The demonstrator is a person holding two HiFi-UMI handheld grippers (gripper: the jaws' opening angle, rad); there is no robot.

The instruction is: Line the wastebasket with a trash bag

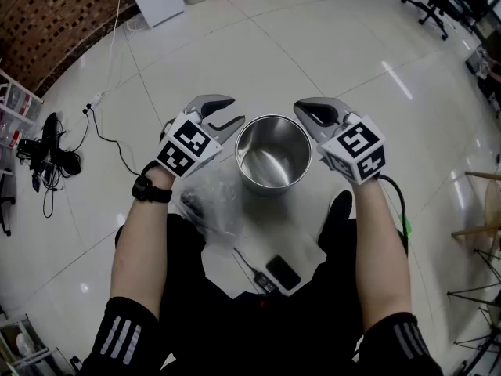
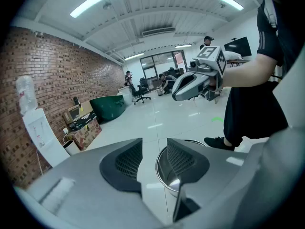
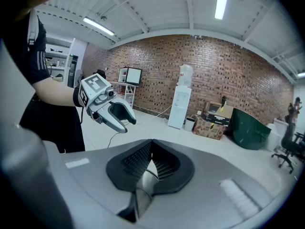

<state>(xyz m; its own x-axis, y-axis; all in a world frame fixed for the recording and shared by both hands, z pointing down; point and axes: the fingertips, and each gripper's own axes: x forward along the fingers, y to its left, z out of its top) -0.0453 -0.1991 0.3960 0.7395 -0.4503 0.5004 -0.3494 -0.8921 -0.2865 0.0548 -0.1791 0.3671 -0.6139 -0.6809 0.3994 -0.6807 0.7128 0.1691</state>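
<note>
The steel wastebasket (image 1: 274,153) stands on the tiled floor (image 1: 352,61), its inside bare metal. The left tongs (image 1: 227,113) hover just left of its rim, jaws partly apart with nothing between them. The right tongs (image 1: 304,108) hover just right of the rim, jaws pressed together and empty. The clear trash bag (image 1: 210,202) lies crumpled near the wastebasket, on its left side, toward the person.

Bright ceil. strips (image 2: 98,0), floor (image 1: 395,81) glare, fisheye edges.
</note>
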